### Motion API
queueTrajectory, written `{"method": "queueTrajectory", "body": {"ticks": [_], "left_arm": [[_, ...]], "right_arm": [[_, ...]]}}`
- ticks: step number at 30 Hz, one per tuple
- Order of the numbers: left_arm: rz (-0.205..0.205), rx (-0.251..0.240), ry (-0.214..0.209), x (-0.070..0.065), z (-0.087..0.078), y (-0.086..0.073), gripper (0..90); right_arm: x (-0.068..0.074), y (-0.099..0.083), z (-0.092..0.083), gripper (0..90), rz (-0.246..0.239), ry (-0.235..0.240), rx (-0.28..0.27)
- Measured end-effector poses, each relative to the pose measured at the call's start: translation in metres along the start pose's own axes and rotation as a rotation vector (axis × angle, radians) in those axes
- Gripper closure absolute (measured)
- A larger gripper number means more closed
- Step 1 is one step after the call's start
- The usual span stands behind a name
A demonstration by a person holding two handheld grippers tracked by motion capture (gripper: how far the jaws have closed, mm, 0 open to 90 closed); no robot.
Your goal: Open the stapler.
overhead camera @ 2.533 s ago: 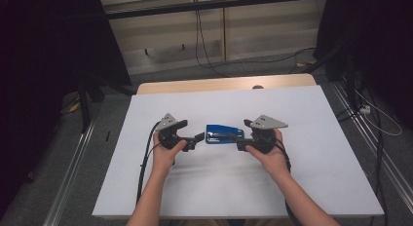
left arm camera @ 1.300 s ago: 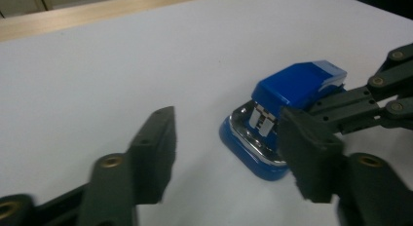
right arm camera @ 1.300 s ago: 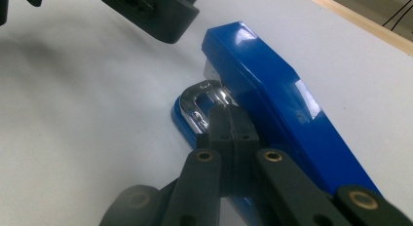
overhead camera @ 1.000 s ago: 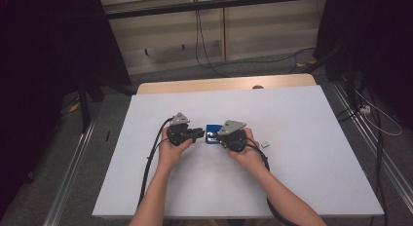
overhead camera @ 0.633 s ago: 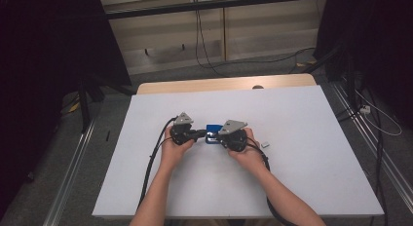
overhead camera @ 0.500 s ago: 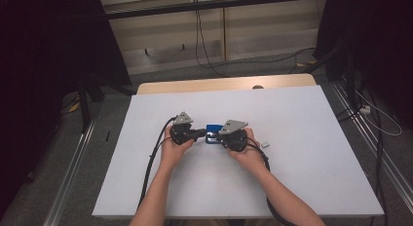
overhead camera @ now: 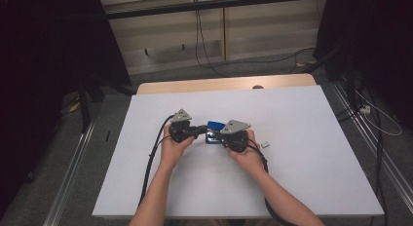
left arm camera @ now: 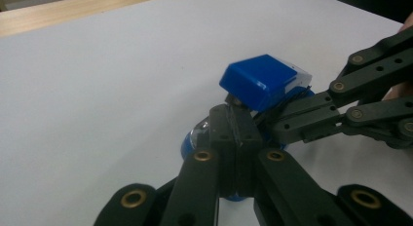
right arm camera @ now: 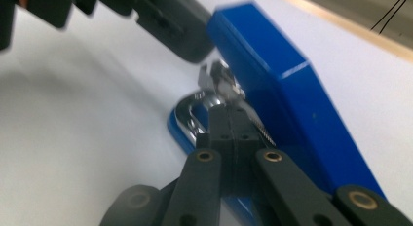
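Left hand-held gripper (overhead camera: 197,131): black, two-jawed, grey three-cornered plate on top; jaws pressed together, tips at the near end of the glossy blue plastic stapler with chrome metal mechanism (overhead camera: 214,130). Whether anything thin is caught between the pads cannot be made out.

Right hand-held gripper (overhead camera: 217,136): same build; jaws pressed together, tips against the stapler's chrome inner part, beside the raised blue top cover. In the right gripper view (right arm camera: 233,121) the closed pads sit just below the metal spring piece.

Stapler: lies at the middle of the white-topped table (overhead camera: 311,177), between the two grippers; blue base flat on the surface, cover tilted upward (left arm camera: 263,80).

Small pale square object (overhead camera: 264,144): on the table, just right of the right hand (overhead camera: 246,155).

Left hand (overhead camera: 171,143): grips its tool; black cable (overhead camera: 148,172) trails toward the near edge.
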State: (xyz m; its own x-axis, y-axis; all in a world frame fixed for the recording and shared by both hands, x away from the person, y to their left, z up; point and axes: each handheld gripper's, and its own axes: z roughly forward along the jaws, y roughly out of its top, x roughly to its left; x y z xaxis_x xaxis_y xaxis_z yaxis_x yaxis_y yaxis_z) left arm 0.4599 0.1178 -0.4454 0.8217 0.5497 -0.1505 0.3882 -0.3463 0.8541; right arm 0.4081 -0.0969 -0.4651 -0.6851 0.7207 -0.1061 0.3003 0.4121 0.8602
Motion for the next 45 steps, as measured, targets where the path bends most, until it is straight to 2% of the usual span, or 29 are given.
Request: {"method": "queueTrajectory", "body": {"ticks": [3,4,8,10,14,19,21,24,29,32,34,37,39,40,45], "left_arm": [[-0.004,-0.009,-0.007,0.0,0.0,0.0,89.6],[0.007,-0.002,-0.004,0.0,0.0,0.001,89.7],[0.001,-0.014,-0.017,0.001,-0.001,0.002,89.8],[-0.001,-0.022,-0.022,0.0,-0.002,0.004,89.8],[0.007,-0.022,-0.016,0.0,-0.001,0.003,89.7],[0.009,-0.027,-0.006,0.003,0.002,-0.001,89.7],[0.013,-0.034,-0.003,0.002,0.003,0.0,90.0],[0.012,-0.043,-0.019,0.001,0.008,0.0,90.0],[0.025,-0.034,-0.028,0.0,0.012,-0.002,90.0],[0.031,-0.024,-0.025,-0.001,0.013,-0.002,90.0],[0.057,-0.003,-0.007,-0.002,0.015,-0.004,90.0],[0.055,0.007,-0.007,-0.001,0.016,-0.006,90.0],[0.048,0.004,-0.009,-0.001,0.016,-0.006,90.0],[0.05,0.004,-0.01,-0.001,0.016,-0.006,90.0],[0.075,0.005,0.003,-0.002,0.016,-0.006,90.0]], "right_arm": [[0.001,0.002,0.0,90.0,0.037,0.001,-0.031],[0.002,0.004,0.002,90.0,0.044,0.009,-0.04],[0.005,0.007,0.005,90.0,0.028,0.003,-0.033],[0.004,0.008,0.008,90.0,0.058,-0.001,-0.037],[0.003,0.006,0.01,90.0,0.074,-0.002,-0.045],[0.006,0.006,0.009,90.0,0.049,-0.027,-0.046],[0.007,0.006,0.008,90.0,0.058,-0.032,-0.058],[0.005,0.005,0.007,90.0,0.074,-0.041,-0.077],[0.004,0.007,0.005,90.0,0.066,-0.054,-0.082],[0.003,0.008,0.003,90.0,0.081,-0.065,-0.09],[0.004,0.01,0.004,90.0,0.077,-0.066,-0.076],[0.005,0.012,0.005,90.0,0.052,-0.082,-0.054],[0.005,0.012,0.005,90.0,0.053,-0.089,-0.056],[0.005,0.013,0.004,90.0,0.055,-0.11,-0.064],[0.005,0.016,-0.001,90.0,0.045,-0.138,-0.064]]}}
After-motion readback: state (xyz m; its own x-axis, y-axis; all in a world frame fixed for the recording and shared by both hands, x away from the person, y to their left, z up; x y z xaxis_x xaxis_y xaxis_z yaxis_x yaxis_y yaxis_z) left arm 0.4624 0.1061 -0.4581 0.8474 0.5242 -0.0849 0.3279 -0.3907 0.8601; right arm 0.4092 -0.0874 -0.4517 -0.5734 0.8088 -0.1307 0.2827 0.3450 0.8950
